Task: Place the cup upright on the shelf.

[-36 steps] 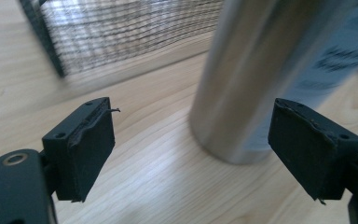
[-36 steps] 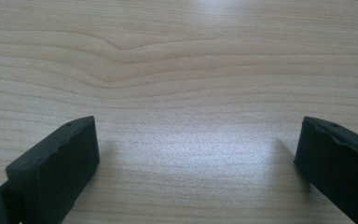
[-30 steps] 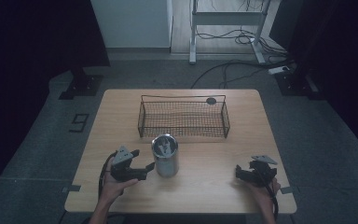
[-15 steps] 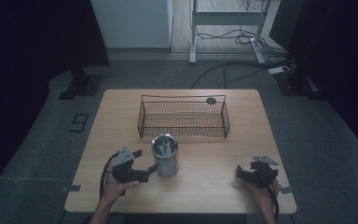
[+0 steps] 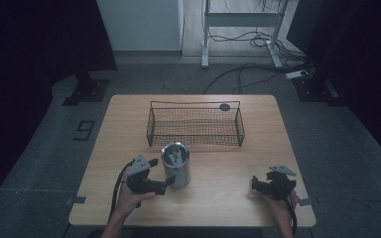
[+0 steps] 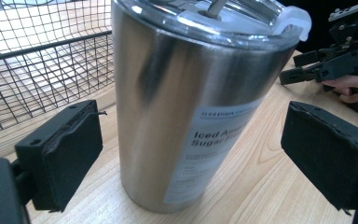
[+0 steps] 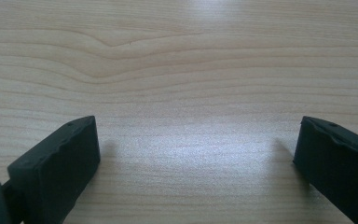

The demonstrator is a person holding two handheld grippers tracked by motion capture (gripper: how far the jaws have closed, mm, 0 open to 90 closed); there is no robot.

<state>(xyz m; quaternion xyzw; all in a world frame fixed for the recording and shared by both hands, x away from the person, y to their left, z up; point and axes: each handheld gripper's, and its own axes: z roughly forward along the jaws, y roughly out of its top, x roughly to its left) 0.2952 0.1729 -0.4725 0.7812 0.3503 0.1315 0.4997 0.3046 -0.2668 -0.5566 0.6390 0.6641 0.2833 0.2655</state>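
Note:
A stainless steel tumbler (image 5: 176, 164) with a clear lid stands upright on the wooden table (image 5: 218, 198), just in front of the wire basket (image 5: 196, 125). My left gripper (image 5: 159, 174) is at its left side and is open. In the left gripper view the tumbler (image 6: 186, 102), with its white printed label, stands between the two black pads (image 6: 60, 154) with a gap on each side. My right gripper (image 5: 256, 184) rests near the table's front right corner. In the right gripper view it (image 7: 196, 158) is open over bare wood.
The black wire basket (image 6: 42, 70) holds nothing that I can see and spans the table's back middle. A small dark disc (image 5: 224, 107) lies behind its right end. The other hand's gripper (image 6: 335, 60) shows far off in the left gripper view. Dark floor surrounds the table.
My left gripper has edged right toward the tumbler, so its jaws now stand on either side of it. The tumbler and my right gripper have not moved.

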